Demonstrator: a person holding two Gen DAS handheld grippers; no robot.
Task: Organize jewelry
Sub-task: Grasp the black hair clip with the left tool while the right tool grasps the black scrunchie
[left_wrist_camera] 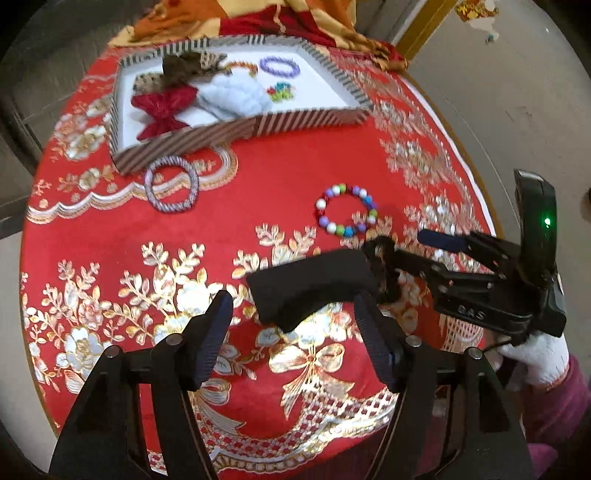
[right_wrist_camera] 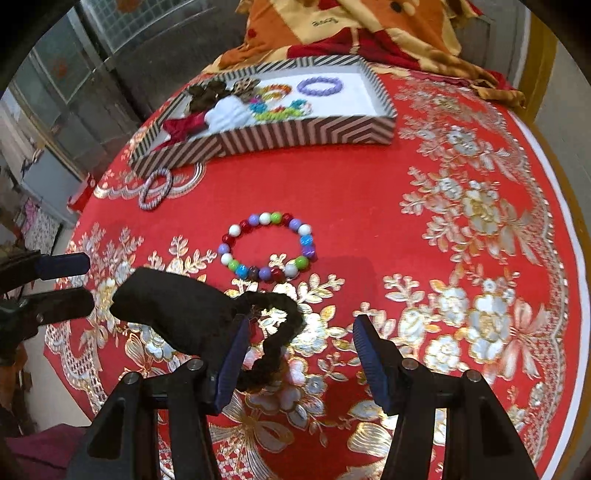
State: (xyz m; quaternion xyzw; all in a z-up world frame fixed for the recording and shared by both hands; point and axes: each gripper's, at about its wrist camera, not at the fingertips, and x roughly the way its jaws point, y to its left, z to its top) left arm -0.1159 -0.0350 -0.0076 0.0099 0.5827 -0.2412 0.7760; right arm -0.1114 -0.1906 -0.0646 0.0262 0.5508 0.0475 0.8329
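A black hair tie with a black fabric bow (left_wrist_camera: pixel 314 286) (right_wrist_camera: pixel 177 314) lies on the red cloth between my two grippers. My left gripper (left_wrist_camera: pixel 293 332) is open, its jaws on either side of the bow's near end. My right gripper (right_wrist_camera: pixel 299 354) is open over the tie's braided loop (right_wrist_camera: pixel 277 332); it shows at the right in the left wrist view (left_wrist_camera: pixel 406 247). A multicoloured bead bracelet (left_wrist_camera: pixel 346 215) (right_wrist_camera: pixel 267 246) lies just beyond. A purple-grey twisted bangle (left_wrist_camera: pixel 171 183) (right_wrist_camera: pixel 156 188) lies by the striped tray (left_wrist_camera: pixel 236 129) (right_wrist_camera: pixel 306 134), which holds several bows and bracelets.
The round table has a red and gold embroidered cloth (right_wrist_camera: pixel 461 221). An orange and red blanket (right_wrist_camera: pixel 369 29) lies behind the tray. The table edge curves along the right (right_wrist_camera: pixel 576 258). A white-gloved hand (left_wrist_camera: pixel 535 358) holds the right gripper.
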